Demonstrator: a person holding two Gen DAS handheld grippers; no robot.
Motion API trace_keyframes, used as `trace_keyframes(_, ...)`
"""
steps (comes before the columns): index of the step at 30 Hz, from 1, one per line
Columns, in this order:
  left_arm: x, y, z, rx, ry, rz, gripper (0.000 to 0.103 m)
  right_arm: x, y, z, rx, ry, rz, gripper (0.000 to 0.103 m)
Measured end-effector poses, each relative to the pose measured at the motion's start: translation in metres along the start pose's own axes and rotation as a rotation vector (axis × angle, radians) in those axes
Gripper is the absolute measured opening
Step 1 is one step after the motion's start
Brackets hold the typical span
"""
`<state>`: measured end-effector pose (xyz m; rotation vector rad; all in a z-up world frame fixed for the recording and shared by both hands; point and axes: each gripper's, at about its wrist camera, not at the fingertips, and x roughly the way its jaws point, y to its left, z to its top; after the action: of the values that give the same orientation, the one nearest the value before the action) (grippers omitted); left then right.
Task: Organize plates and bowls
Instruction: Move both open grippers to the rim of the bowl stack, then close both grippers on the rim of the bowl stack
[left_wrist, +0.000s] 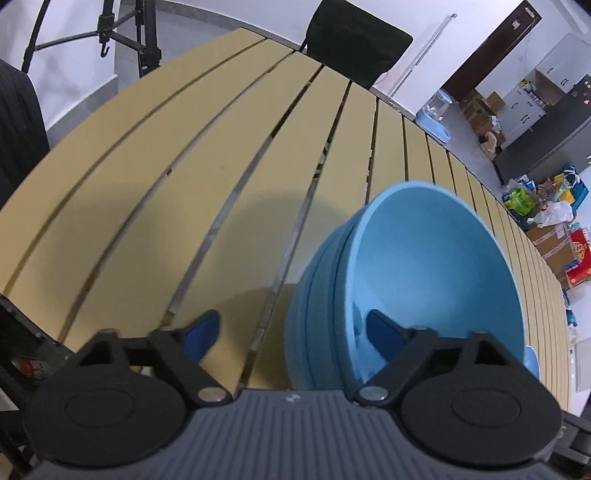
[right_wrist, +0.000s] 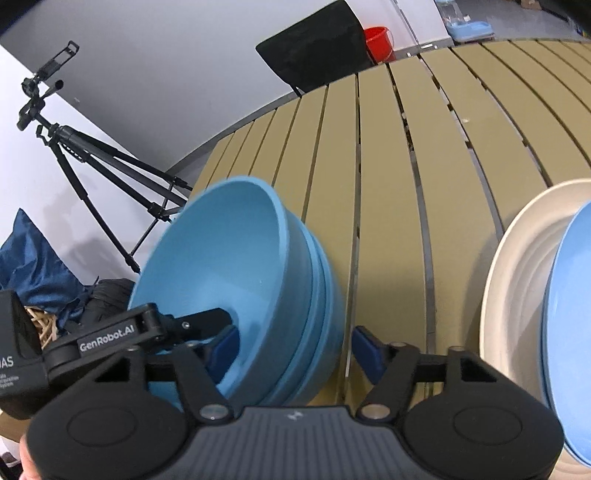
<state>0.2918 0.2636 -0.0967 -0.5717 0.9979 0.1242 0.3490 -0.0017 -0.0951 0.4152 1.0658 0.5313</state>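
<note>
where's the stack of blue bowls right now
The blue bowl stack sits on the slatted table, left of the cream plate in the right wrist view, with both grippers straddling opposite sides of its rim.

Stack of light blue bowls, nested, upright on slatted tan table, near its left edge. Blue plate lying in larger cream plate, well apart toward the right.
</note>
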Motion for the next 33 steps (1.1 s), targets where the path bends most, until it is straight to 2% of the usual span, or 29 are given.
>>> trace_keyframes(1, 0.000, 0.000, -0.002, -0.004, -0.002, -0.026, 0.065, 0.002, -0.002, 0.000, 0.011, 0.010, 0.009, 0.055)
trace_keyframes(2, -0.001, 0.001, -0.003, -0.011, -0.009, -0.056, 0.060, 0.004, -0.004, 0.000, 0.025, 0.014, 0.013, 0.054)
trace_keyframes(3, -0.002, 0.001, -0.004, -0.014, -0.017, -0.080, 0.048, 0.005, -0.007, 0.001, 0.033, 0.017, 0.017, 0.054)
trace_keyframes(4, -0.003, 0.001, -0.005, -0.015, -0.025, -0.101, 0.045, 0.005, -0.008, 0.001, 0.039, 0.018, 0.021, 0.052)
trace_keyframes(8, -0.004, 0.001, -0.009, -0.020, -0.045, -0.111, 0.044, 0.006, -0.014, 0.001, 0.057, 0.007, 0.019, 0.046)
trace_keyframes(16, -0.006, 0.000, -0.010, -0.024, -0.045, -0.115, 0.044, 0.001, -0.020, 0.001, 0.063, 0.004, 0.015, 0.043)
trace_keyframes(33, -0.011, -0.007, -0.005, -0.015, -0.041, -0.114, 0.044, -0.010, -0.020, 0.003, 0.077, 0.007, 0.015, 0.043)
